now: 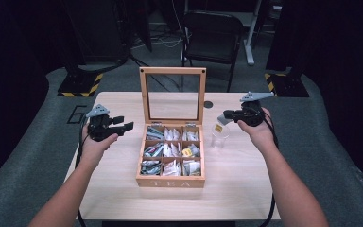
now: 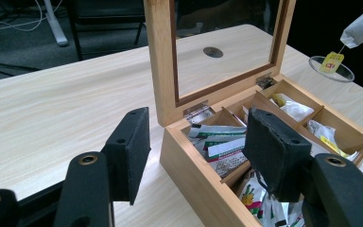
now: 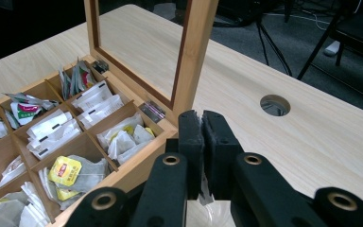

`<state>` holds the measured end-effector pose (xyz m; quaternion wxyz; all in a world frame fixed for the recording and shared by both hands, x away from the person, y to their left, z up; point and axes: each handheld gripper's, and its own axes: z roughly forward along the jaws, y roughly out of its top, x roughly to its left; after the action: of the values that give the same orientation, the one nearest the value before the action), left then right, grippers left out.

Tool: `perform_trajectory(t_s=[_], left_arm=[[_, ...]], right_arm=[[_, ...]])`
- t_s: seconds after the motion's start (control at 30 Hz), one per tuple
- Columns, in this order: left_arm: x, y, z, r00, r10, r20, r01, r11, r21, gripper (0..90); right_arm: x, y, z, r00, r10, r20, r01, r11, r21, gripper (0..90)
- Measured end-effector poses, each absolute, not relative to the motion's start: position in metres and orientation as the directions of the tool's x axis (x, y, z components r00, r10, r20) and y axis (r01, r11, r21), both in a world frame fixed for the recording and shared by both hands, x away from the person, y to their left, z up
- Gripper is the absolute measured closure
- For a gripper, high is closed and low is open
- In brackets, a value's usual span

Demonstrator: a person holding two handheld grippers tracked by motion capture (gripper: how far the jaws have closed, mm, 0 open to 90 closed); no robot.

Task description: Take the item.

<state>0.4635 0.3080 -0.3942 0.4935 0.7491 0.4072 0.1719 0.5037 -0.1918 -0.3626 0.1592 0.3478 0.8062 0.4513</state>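
Note:
An open wooden tea box [image 1: 170, 182] stands mid-table, its glass lid [image 1: 172, 71] upright and its compartments full of tea bags. My right gripper [image 1: 226, 116] hovers to the right of the box, shut on a white tea bag [image 2: 359, 28]. The bag's yellow tag [image 1: 218, 128] dangles over a clear glass cup [image 1: 220, 138]. In the right gripper view the jaws [image 3: 202, 123] press together with a sliver of white paper between them. My left gripper [image 1: 125, 123] is open and empty left of the box, its pads [image 2: 132, 137] near the box's corner [image 2: 194, 175].
A round cable hole [image 1: 208, 104] lies in the table behind the cup. A black chair [image 1: 212, 33] stands beyond the far edge. Bare wood stretches in front of the box and on both sides.

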Motion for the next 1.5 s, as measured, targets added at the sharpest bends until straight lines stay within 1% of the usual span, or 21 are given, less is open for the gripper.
perform_trajectory(t_s=[0.27, 0.67, 0.93, 1.5], left_arm=[[0.462, 0.309, -0.394, 0.605, 0.784, -0.142, 0.441, -0.180, 0.879, 41.1], [0.463, 0.309, -0.394, 0.598, 0.788, -0.146, 0.443, -0.174, 0.879, 41.1], [0.462, 0.310, -0.394, 0.600, 0.788, -0.142, 0.442, -0.178, 0.879, 41.1], [0.462, 0.310, -0.394, 0.601, 0.786, -0.143, 0.444, -0.179, 0.878, 41.1]], right_arm=[[0.505, -0.194, -0.372, -0.699, 0.714, 0.046, 0.429, 0.367, 0.825, 86.2], [0.503, -0.197, -0.392, -0.686, 0.724, 0.072, 0.458, 0.352, 0.816, 85.9], [0.505, -0.195, -0.403, -0.685, 0.724, 0.076, 0.474, 0.364, 0.802, 85.7], [0.508, -0.187, -0.414, -0.693, 0.717, 0.077, 0.480, 0.380, 0.790, 85.7]])
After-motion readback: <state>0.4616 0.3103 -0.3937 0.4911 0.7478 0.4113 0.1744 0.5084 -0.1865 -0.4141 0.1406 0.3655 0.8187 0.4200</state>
